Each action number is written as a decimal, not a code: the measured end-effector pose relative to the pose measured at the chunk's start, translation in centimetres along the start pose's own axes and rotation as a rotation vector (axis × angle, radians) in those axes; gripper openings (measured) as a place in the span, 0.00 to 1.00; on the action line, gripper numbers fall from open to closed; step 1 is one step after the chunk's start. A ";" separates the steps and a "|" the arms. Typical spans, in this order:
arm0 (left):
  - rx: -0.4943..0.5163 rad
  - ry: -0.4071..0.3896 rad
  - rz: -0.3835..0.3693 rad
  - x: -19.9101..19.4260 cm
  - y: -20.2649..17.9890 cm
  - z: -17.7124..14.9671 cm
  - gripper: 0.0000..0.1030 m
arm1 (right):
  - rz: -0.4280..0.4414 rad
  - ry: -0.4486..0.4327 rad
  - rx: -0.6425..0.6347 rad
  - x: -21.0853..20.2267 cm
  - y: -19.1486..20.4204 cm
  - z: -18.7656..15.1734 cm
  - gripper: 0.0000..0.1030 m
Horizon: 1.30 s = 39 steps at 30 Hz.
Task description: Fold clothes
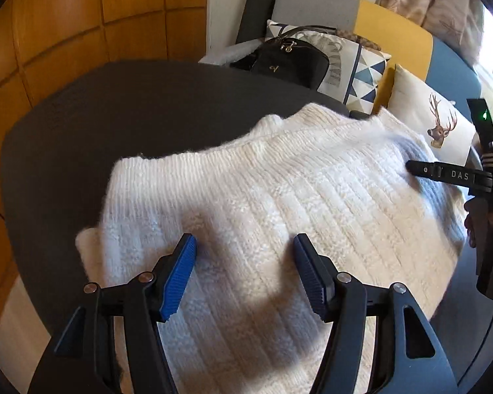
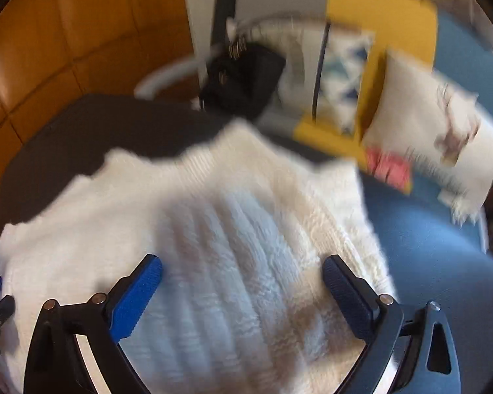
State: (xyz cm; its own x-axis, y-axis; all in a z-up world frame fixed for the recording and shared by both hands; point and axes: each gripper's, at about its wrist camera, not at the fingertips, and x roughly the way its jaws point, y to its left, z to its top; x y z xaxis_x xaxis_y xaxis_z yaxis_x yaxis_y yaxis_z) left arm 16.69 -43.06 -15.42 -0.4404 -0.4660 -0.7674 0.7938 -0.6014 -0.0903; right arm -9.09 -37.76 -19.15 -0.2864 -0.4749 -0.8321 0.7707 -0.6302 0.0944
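White knit sweater (image 1: 263,203): lies spread on a dark grey surface (image 1: 98,124), ribbed hem and edges visible; part of it overlaps a blue seat (image 2: 443,262) in the right wrist view.

Left gripper (image 1: 245,246): blue pads (image 1: 180,269) wide apart above the sweater, grasping nothing.

Right gripper (image 2: 243,269): likewise spread over the sweater, empty; view blurred.

Black handbag (image 1: 286,60): closed, contents unseen, beside a triangle-patterned cushion (image 1: 364,75).

Deer-print cushion (image 1: 440,121): against the sofa.
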 end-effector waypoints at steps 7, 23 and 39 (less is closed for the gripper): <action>-0.090 0.020 0.055 1.1 1.4 1.0 0.63 | 0.021 -0.001 -0.098 0.9 3.3 2.9 0.97; -0.034 -0.051 0.033 -5.5 -3.6 0.9 0.75 | 0.079 -0.181 -0.107 -8.8 11.0 -6.1 0.96; -0.059 -0.152 0.004 -10.3 -4.6 1.7 0.75 | 0.025 -0.296 -0.111 -14.1 11.3 -9.7 0.96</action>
State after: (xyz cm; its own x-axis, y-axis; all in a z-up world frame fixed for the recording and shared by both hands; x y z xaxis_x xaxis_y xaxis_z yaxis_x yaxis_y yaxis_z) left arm 16.90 -36.57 -6.04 -0.4918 -0.5639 -0.6634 0.8169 -0.5625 -0.1275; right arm 9.15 -32.17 -11.62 -0.4073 -0.6575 -0.6339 0.8322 -0.5531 0.0390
